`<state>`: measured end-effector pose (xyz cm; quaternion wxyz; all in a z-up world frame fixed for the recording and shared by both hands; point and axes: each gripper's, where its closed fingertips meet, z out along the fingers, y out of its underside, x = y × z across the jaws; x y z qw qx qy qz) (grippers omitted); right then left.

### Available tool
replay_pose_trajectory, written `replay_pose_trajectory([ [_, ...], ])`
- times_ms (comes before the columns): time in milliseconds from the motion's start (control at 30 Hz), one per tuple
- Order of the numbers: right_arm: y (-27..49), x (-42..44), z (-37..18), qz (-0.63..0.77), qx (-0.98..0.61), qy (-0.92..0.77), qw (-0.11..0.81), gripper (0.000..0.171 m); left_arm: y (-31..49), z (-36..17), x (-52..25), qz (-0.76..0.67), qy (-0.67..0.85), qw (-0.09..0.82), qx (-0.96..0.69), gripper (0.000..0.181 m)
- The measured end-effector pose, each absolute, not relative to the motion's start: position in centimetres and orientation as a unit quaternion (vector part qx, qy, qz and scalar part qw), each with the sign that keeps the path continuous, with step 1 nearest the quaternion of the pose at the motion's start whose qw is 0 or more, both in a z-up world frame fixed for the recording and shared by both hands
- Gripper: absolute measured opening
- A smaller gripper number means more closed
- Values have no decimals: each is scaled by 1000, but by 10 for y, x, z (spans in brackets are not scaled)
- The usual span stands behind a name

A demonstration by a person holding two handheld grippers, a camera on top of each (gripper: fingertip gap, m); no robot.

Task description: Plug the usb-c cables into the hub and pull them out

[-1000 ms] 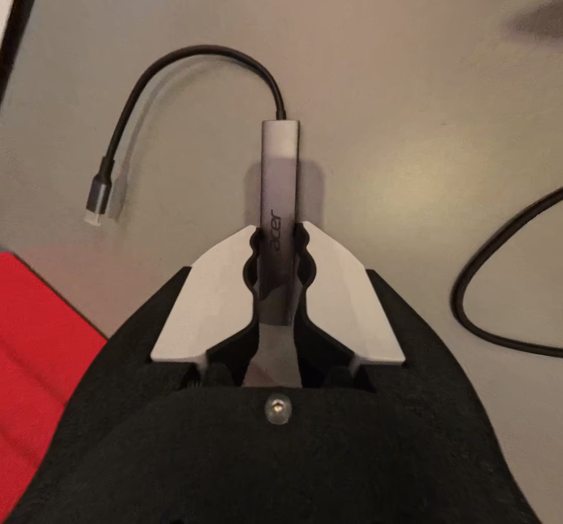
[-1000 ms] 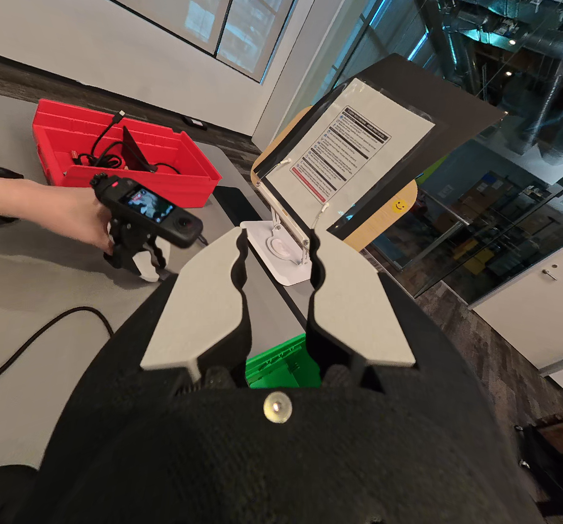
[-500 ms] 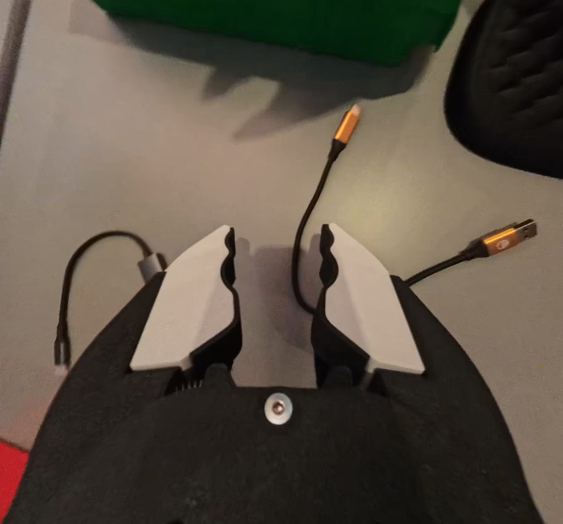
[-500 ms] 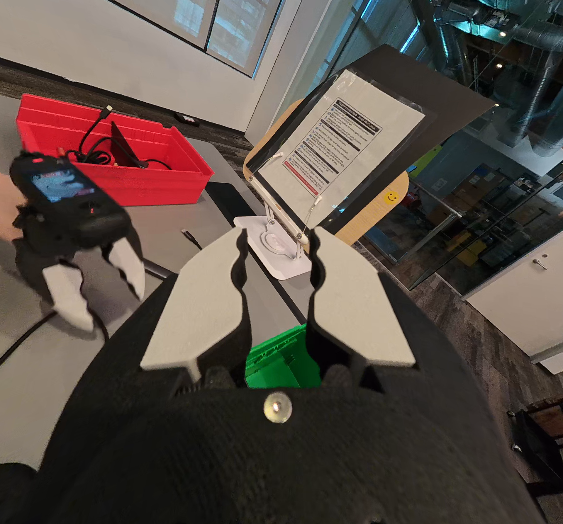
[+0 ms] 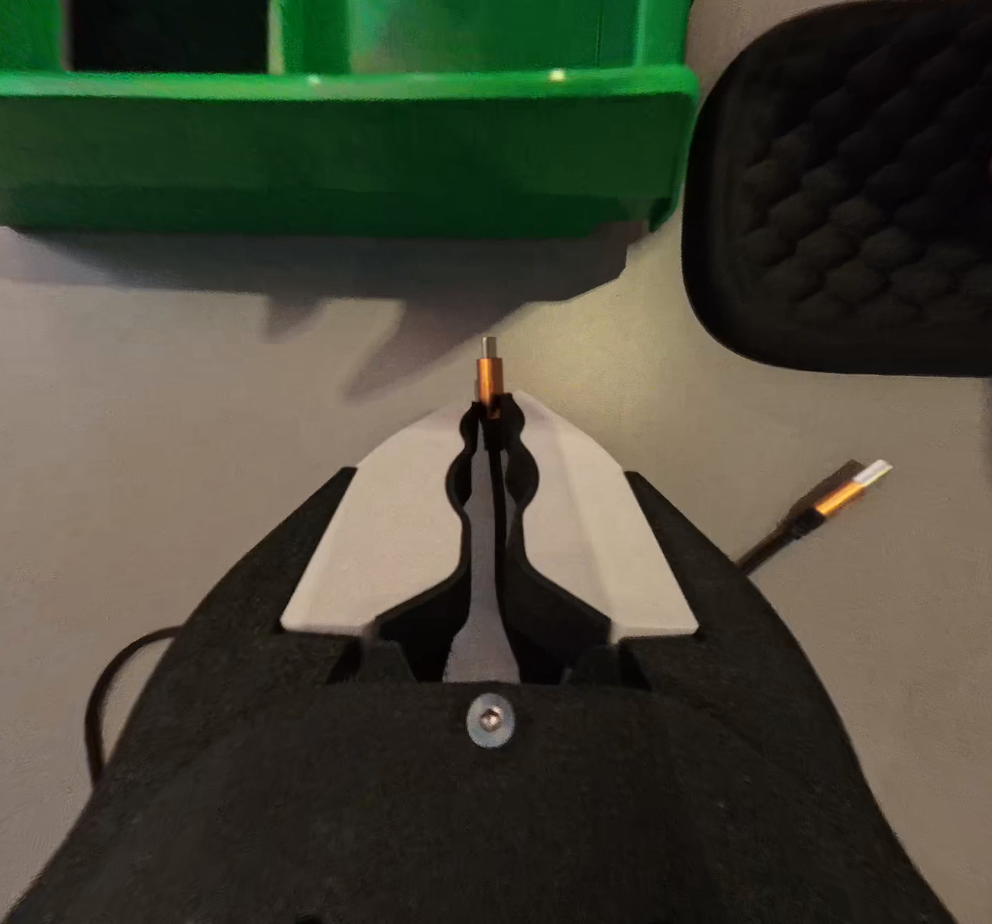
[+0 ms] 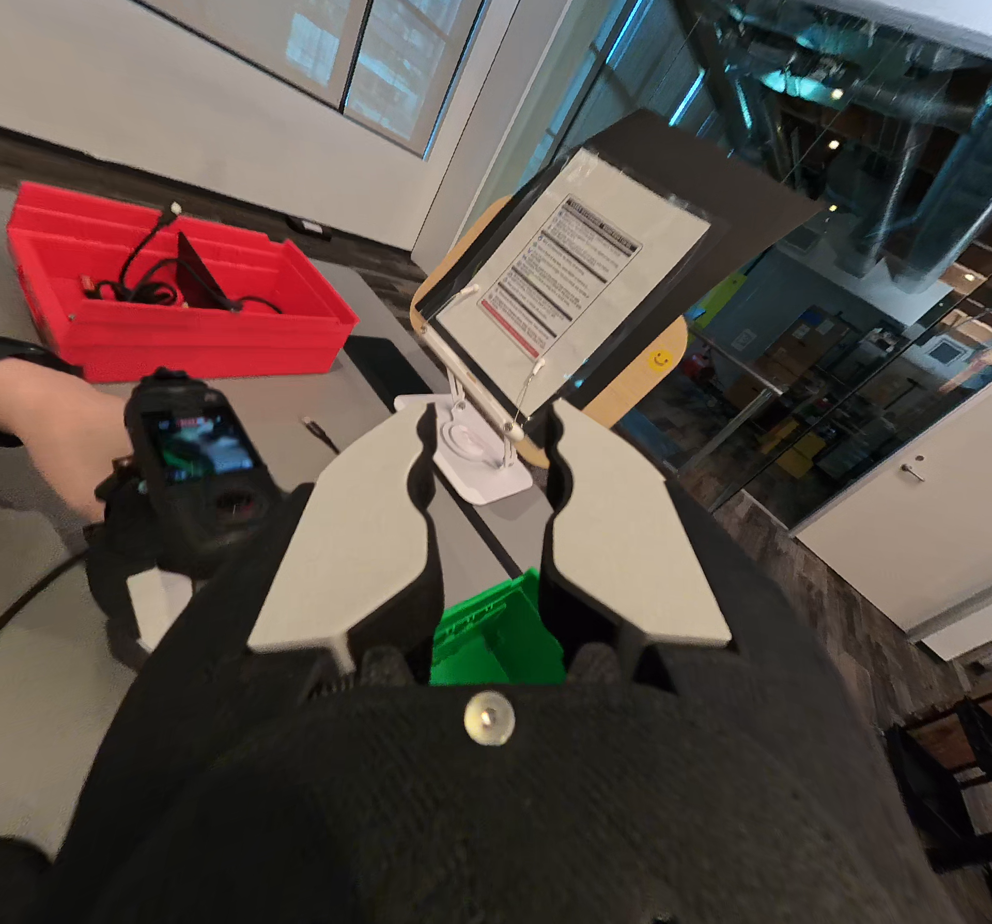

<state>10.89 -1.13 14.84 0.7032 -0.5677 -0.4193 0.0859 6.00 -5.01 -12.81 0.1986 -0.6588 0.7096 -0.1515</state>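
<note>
In the left wrist view my left gripper (image 5: 491, 407) is shut on the black cable just behind its orange USB-C plug (image 5: 489, 380). The plug sticks out ahead of the fingertips over the grey table (image 5: 161, 442). The cable's other orange plug (image 5: 843, 493) lies on the table to the right. The hub is out of view. My right gripper (image 6: 488, 426) is open and empty, held up in the air. The left gripper also shows in the right wrist view (image 6: 177, 511), low over the table at the left, held by a hand (image 6: 59, 431).
A green bin (image 5: 343, 146) stands just ahead of the left gripper, a black quilted case (image 5: 859, 189) to its right. A red bin (image 6: 177, 297) with cables stands at the far left. A document stand (image 6: 563, 281) rises ahead of the right gripper. The gap from one gripper's tips to the other's is roughly 25 cm.
My left gripper let go of the grey hub, moved over to the orange-plugged cable with its jaws open, and shut on it behind the USB-C plug. The right gripper stayed open.
</note>
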Motion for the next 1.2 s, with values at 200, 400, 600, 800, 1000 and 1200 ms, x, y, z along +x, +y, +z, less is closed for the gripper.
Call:
replay_pose_trajectory([
  [200, -17, 87, 185, 169, -499, -379, 761, 38, -47, 5, 22, -317, 627, 338, -626, 6],
  [400, -33, 17, 178, 362, -440, -436, 696, 45, -48, 108, -41, -414, 544, 465, -562, 5],
  [600, -37, -82, 148, 469, -436, -472, 606, 50, -44, 154, -95, -404, 496, 539, -549, 5],
  [800, -50, -133, 141, 396, -418, -489, 655, 33, -48, 167, -110, -429, 487, 546, -531, 6],
  [1000, -14, -108, 152, 162, -468, -435, 752, 5, -36, 169, -110, -465, 416, 536, -569, 27],
  [1200, -7, -88, 161, -121, -414, -436, 790, 5, -39, 160, -99, -386, 414, 556, -609, 63],
])
